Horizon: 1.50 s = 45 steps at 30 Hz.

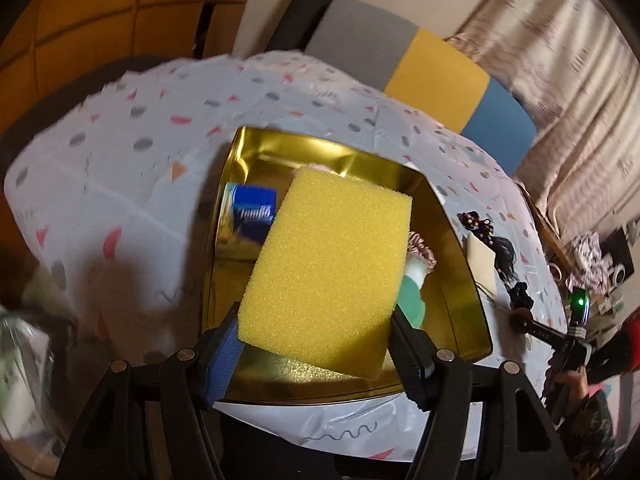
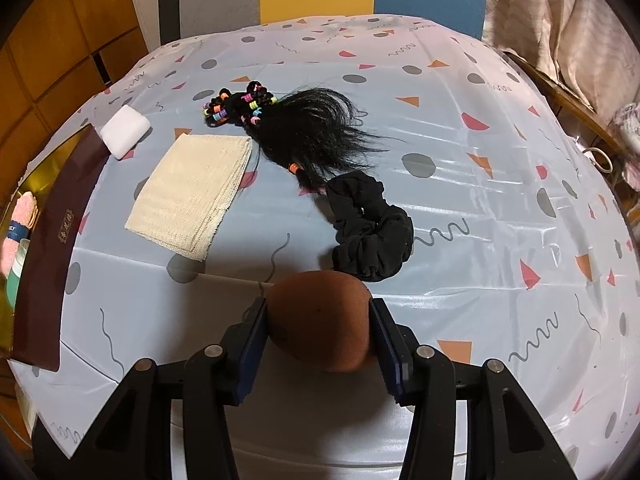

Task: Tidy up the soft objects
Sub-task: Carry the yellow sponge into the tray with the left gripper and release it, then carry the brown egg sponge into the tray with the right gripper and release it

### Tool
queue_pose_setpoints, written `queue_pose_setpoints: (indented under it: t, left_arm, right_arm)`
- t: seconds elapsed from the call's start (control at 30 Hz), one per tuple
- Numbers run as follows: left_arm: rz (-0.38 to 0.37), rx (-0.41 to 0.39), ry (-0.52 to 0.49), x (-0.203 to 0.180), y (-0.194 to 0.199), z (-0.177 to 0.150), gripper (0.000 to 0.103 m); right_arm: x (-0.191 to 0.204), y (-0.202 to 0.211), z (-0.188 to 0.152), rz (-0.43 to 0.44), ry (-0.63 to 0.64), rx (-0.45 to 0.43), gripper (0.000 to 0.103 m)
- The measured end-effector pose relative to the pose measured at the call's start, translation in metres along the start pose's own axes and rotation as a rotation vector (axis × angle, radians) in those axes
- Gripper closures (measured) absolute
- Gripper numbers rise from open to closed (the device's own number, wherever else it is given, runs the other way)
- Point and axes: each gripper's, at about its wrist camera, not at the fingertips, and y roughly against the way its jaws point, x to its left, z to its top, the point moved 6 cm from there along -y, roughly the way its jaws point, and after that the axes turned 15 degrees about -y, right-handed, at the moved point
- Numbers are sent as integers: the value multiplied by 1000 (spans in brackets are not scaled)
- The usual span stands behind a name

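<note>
My left gripper [image 1: 314, 336] is shut on a yellow sponge [image 1: 328, 264] and holds it above the open gold tin [image 1: 460, 248]. In the tin lie a blue tissue pack [image 1: 250, 212], a pink-striped item [image 1: 422, 248] and a green item [image 1: 412, 296]. My right gripper [image 2: 318, 326] is shut on a brown egg-shaped makeup sponge [image 2: 320, 320] above the table's front part. Beyond it lie a black scrunchie [image 2: 370, 228], a black hairpiece [image 2: 316, 132] with coloured hair ties [image 2: 240, 106], a folded cream cloth [image 2: 192, 196] and a white sponge [image 2: 124, 130].
The table wears a patterned white cloth [image 2: 480, 200]. The tin's dark brown side [image 2: 52, 248] stands at the left edge of the right wrist view. A grey, yellow and blue panel [image 1: 436, 80] stands behind the table. Curtains [image 2: 560, 20] hang at the right.
</note>
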Motion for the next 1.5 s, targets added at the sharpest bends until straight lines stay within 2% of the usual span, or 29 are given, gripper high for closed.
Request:
queue_pose_setpoints:
  t: [0.07, 0.17, 0.37, 0.47, 0.67, 1.03, 1.17, 1.27, 1.5]
  left_arm:
    - [-6, 12, -1, -2, -8, -1, 34]
    - [18, 18, -57, -14, -24, 1, 34]
    - [132, 63, -130, -21, -55, 0, 33]
    - [197, 59, -160, -22, -56, 0, 32]
    - [237, 55, -166, -22, -48, -1, 30]
    - [266, -2, -153, -18, -21, 3, 27]
    - [262, -20, -152, -16, -13, 6, 26]
    - [259, -27, -154, -17, -10, 6, 20]
    - [239, -35, -137, -12, -6, 2, 20]
  right_arm:
    - [0, 0, 0, 0, 3, -2, 52]
    - [1, 0, -1, -4, 9, -4, 52]
    - [1, -1, -2, -5, 11, -6, 52]
    - [0, -1, -2, -6, 16, -5, 52]
    - [0, -2, -2, -9, 19, -6, 52]
    - [1, -1, -3, -17, 19, -15, 52]
    - [1, 3, -2, -15, 3, -24, 55]
    - [0, 8, -3, -10, -18, -27, 55]
    - [8, 21, -13, 20, -41, -35, 56]
